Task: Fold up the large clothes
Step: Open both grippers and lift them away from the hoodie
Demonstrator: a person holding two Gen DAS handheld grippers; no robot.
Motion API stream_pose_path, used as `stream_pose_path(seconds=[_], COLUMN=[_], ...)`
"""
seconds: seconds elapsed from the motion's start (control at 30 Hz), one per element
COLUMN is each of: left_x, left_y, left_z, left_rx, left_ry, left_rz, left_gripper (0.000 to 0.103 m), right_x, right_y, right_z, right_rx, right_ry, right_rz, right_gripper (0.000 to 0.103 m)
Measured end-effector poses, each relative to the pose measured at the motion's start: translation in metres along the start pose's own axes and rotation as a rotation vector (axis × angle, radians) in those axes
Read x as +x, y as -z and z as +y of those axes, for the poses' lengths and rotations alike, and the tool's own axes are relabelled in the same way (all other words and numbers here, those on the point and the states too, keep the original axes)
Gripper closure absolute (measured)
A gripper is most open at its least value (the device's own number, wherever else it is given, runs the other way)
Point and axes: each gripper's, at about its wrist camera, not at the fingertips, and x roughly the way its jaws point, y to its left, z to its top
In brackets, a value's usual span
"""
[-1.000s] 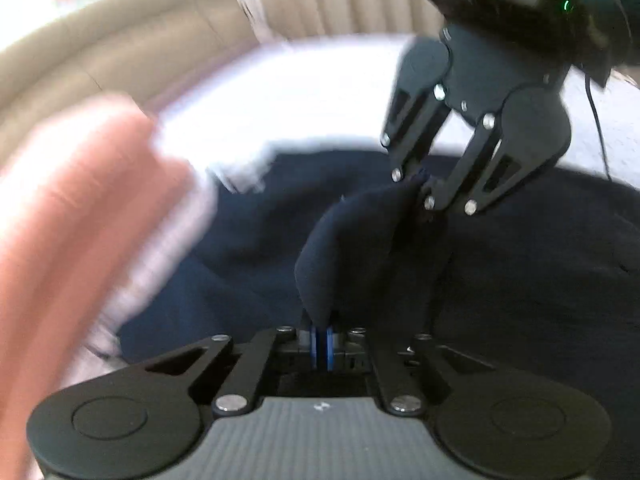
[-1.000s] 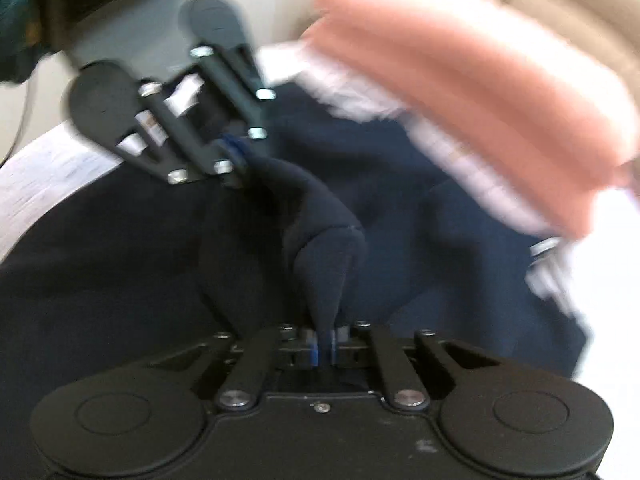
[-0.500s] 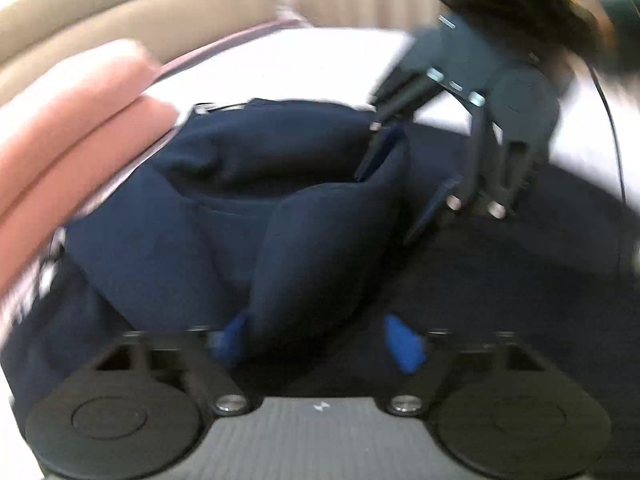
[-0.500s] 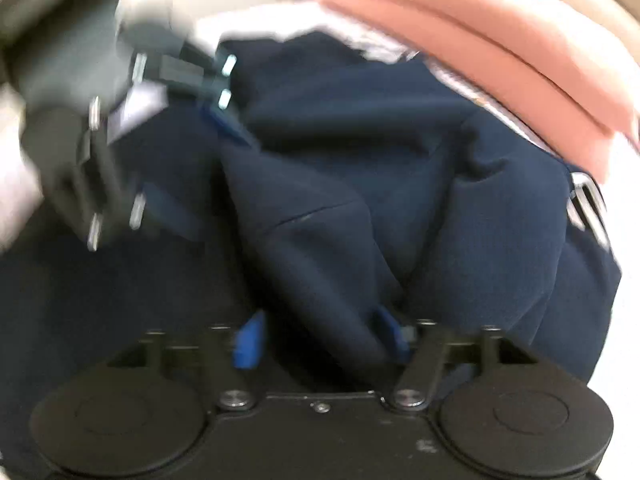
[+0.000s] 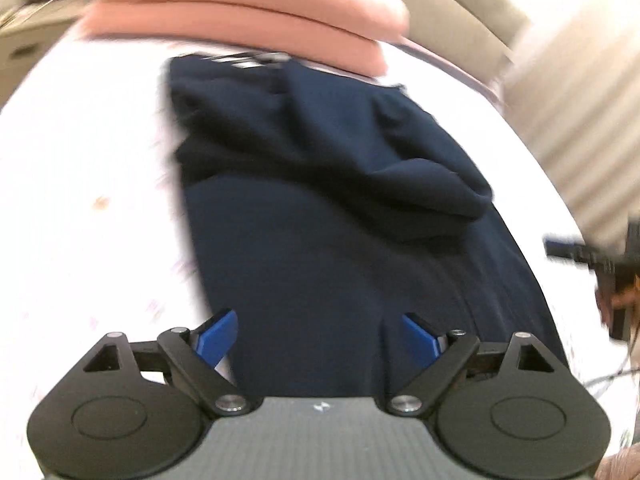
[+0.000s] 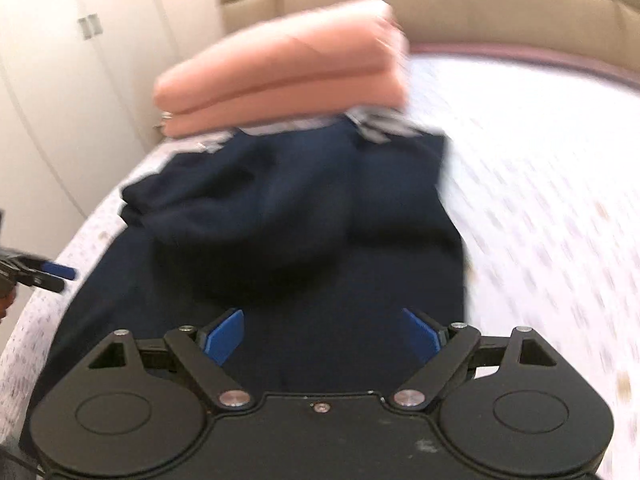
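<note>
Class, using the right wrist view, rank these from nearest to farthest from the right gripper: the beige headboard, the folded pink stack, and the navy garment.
1. Navy garment: directly below and ahead of the open right gripper, spread on the bed.
2. Folded pink stack: beyond the garment's far edge, centre-left.
3. Beige headboard: at the back, behind the stack.

1. The garment [image 5: 340, 240] lies on the bed [image 5: 80, 200] straight ahead of your 2 grippers.
2. The folded blanket [image 6: 280, 72] sits behind the garment, touching its far edge.
3. The headboard [image 6: 440, 0] stands behind the blanket.
4. The wardrobe [image 6: 80, 60] stands left of the bed.
</note>
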Motion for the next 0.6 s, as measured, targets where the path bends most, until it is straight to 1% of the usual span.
stream_pose_path(seconds=[0.03,0.1,0.13,0.17,0.2,0.27,0.43,0.53,0.6], left_x=[-0.008,-0.018,-0.02,-0.022,-0.027,-0.025,-0.02,-0.017,-0.016], left_y=[0.009,0.022,0.029,0.035,0.041,0.049,0.067,0.075,0.082], left_z=[0.008,0.021,0.026,0.03,0.033,0.035,0.03,0.026,0.022], left_rx=[-0.037,-0.109,-0.135,-0.16,-0.186,-0.227,-0.259,-0.288,-0.288], left_ry=[0.001,0.007,0.018,0.031,0.045,0.074,0.09,0.095,0.095], left_rz=[-0.007,-0.017,-0.021,-0.021,-0.019,-0.005,0.012,0.033,0.039], left_gripper=[0.014,0.018,0.019,0.023,0.029,0.034,0.034,0.035,0.035], right_x=[-0.003,-0.007,-0.007,-0.01,-0.011,-0.013,-0.021,-0.029,-0.031], right_y=[0.011,0.026,0.034,0.041,0.045,0.055,0.069,0.08,0.087], right_z=[-0.01,-0.028,-0.031,-0.034,-0.034,-0.034,-0.033,-0.036,-0.038], right_rx=[0.069,0.189,0.225,0.25,0.262,0.276,0.307,0.302,0.308], right_ry=[-0.011,-0.026,-0.03,-0.03,-0.028,-0.011,0.024,0.048,0.048], right_rz=[0.024,0.037,0.036,0.029,0.022,0.014,-0.01,-0.008,0.008], right_gripper=[0.004,0.007,0.007,0.007,0.007,0.007,0.008,0.008,0.008])
